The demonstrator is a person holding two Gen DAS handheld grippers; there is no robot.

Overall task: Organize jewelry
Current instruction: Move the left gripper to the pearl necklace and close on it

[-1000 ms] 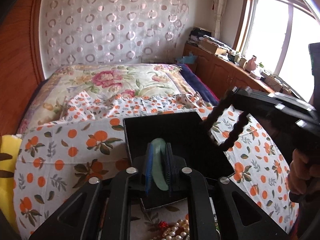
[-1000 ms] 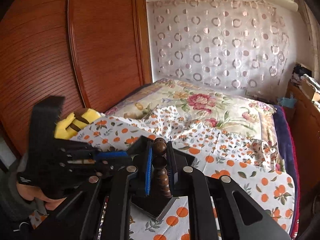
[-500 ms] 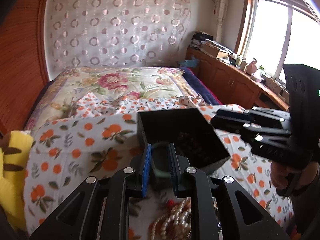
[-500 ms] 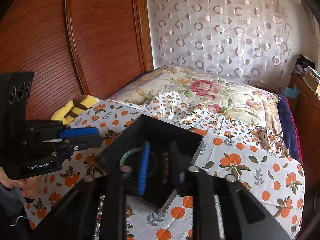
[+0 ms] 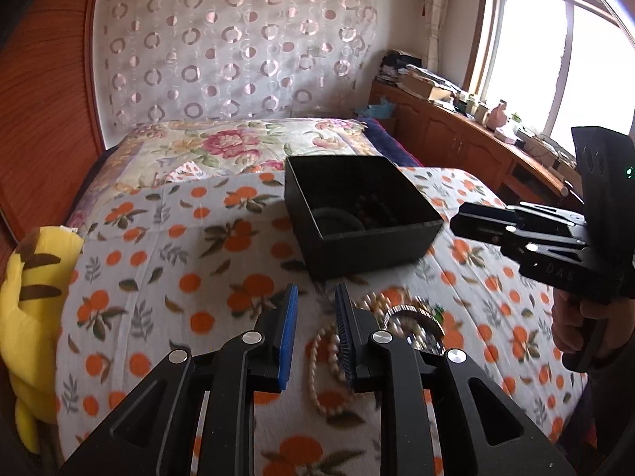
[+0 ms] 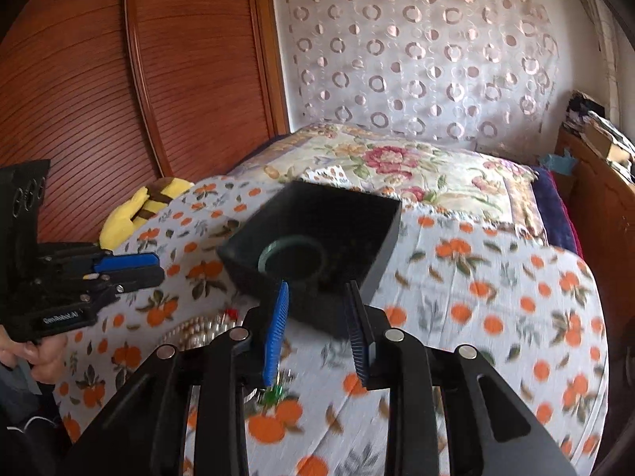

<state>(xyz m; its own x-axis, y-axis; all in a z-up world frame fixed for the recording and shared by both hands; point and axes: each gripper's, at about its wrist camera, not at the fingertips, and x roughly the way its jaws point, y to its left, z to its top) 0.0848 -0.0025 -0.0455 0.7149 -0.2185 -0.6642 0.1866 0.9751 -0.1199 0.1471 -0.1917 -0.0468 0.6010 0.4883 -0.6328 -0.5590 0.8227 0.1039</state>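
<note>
A black open box sits on the orange-print cloth on the bed; it also shows in the right wrist view. Inside lie a green bangle and a dark bead bracelet. My left gripper is open and empty, pulled back from the box, above a pearl necklace. A silver watch and more beads lie just to its right. My right gripper is open and empty, just in front of the box's near corner. Each gripper shows in the other's view: right, left.
A yellow striped plush toy lies at the cloth's left edge, beside a wooden wardrobe. A floral quilt covers the far bed. A wooden cabinet with clutter runs under the window at the right.
Both grippers let go: the green bangle and the dark bead bracelet now lie in the box. Both grippers opened and drew back toward the near side of the cloth.
</note>
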